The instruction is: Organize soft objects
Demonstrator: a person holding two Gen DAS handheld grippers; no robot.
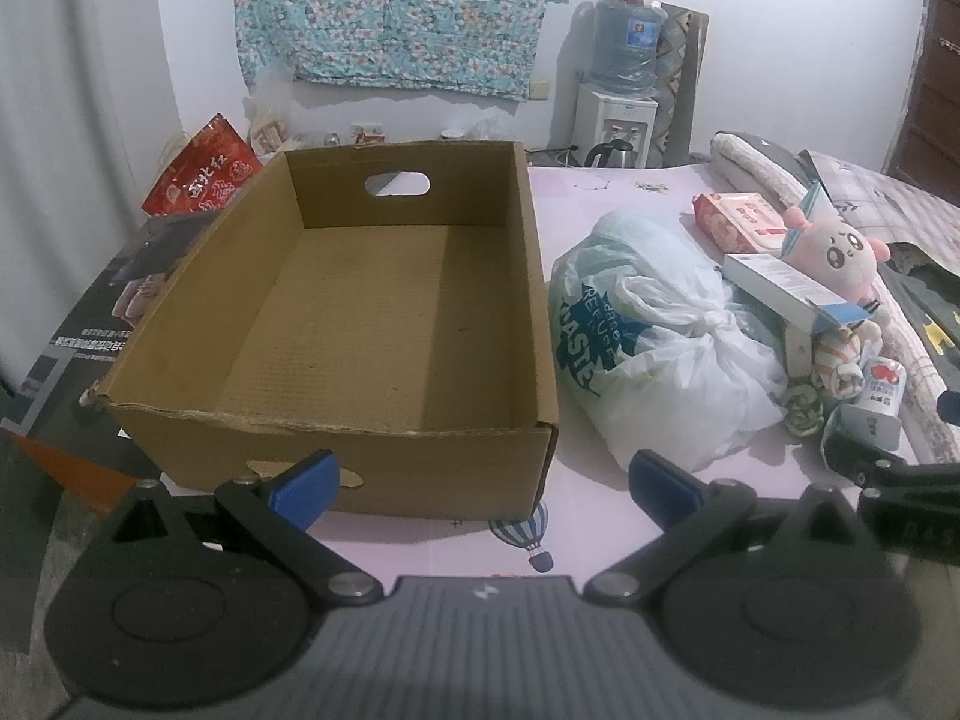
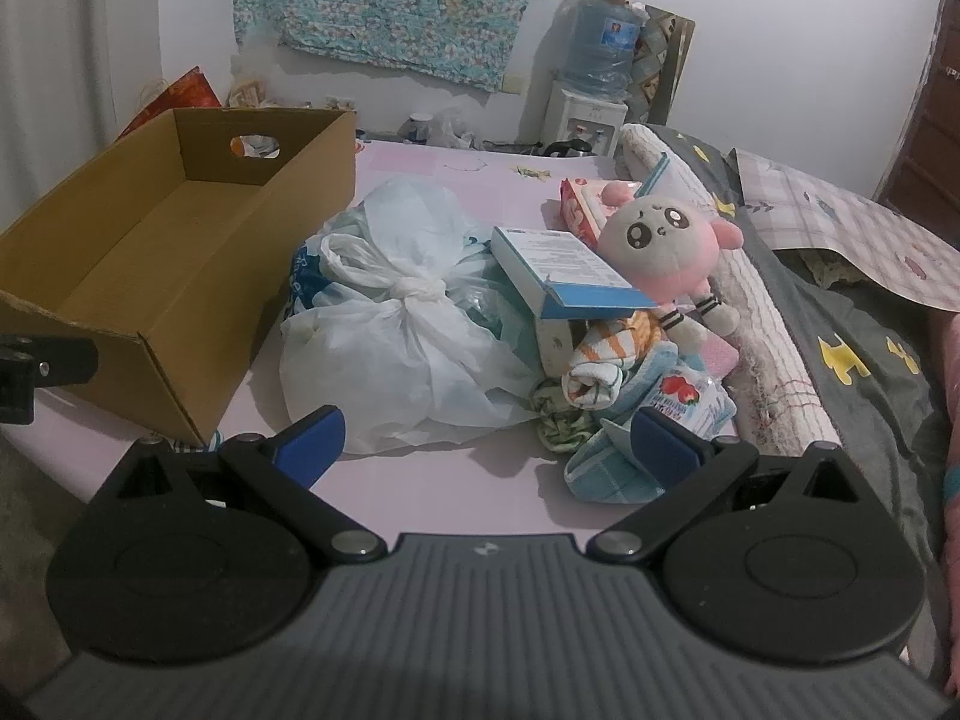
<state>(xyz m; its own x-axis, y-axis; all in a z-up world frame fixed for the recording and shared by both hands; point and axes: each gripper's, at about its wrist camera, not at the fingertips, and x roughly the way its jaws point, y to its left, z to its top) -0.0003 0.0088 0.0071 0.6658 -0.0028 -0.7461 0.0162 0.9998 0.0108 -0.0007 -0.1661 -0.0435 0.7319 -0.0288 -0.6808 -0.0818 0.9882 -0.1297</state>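
I am holding my left gripper [image 1: 480, 483] in front of the near wall of the cardboard box [image 1: 336, 468], its blue fingers spread wide and gripping nothing. My right gripper [image 2: 489, 441] is hanging over the pink sheet [image 2: 444, 492] at the near edge of the pile, its fingers spread wide as well and carrying nothing; its right finger is overlapping the blue towel [image 2: 600, 474], though I cannot tell whether it is touching it.

The box is sitting empty on the left, open top up, so as far as I can judge the sorting is not yet started. Everything soft is still waiting in a heap to the right of the box. The tied white plastic bag [image 2: 396, 336] is lying nearest the box. Right of it, the pink plush doll [image 2: 666, 246] is leaning at the far side of the heap, with a white and blue carton [image 2: 564, 267] resting partly across the things in front of it. Under the carton an orange-striped cloth [image 2: 600, 372] and a green patterned cloth [image 2: 561, 423] are bunched together, beside a small strawberry-printed pack [image 2: 690, 405]. A pink packet [image 2: 582, 204] is lying behind the doll.

All of the moving is still ahead of me, and the towel looks like the closest first pick for my right gripper.
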